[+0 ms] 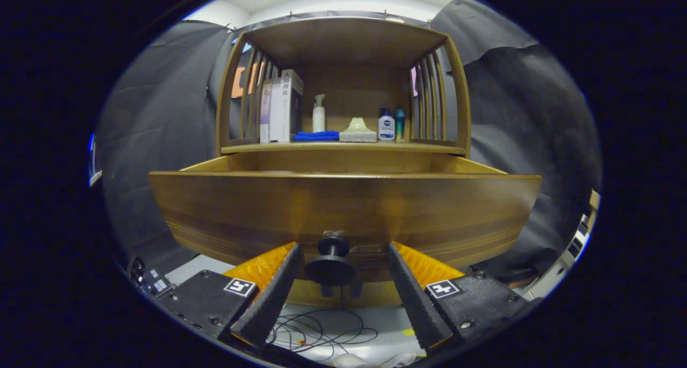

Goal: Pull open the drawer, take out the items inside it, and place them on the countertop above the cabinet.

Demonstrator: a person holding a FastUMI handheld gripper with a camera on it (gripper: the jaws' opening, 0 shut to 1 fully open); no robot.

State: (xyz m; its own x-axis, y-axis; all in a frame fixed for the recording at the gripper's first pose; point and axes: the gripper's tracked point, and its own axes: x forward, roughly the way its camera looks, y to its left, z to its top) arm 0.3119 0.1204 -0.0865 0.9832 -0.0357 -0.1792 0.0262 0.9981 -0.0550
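The drawer (343, 207) stands pulled out below the worktop (343, 148). Its knob (331, 260) sits between my claw (343, 260) fingers, spread wide, untouched. I should rise above the front to see inside.

drawer (343, 207) interior hidden by its front, bottle labels illegible

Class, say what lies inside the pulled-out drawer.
The drawer is open, but its front panel hides the contents; only the inner side walls show. The open gripper flanks its knob.
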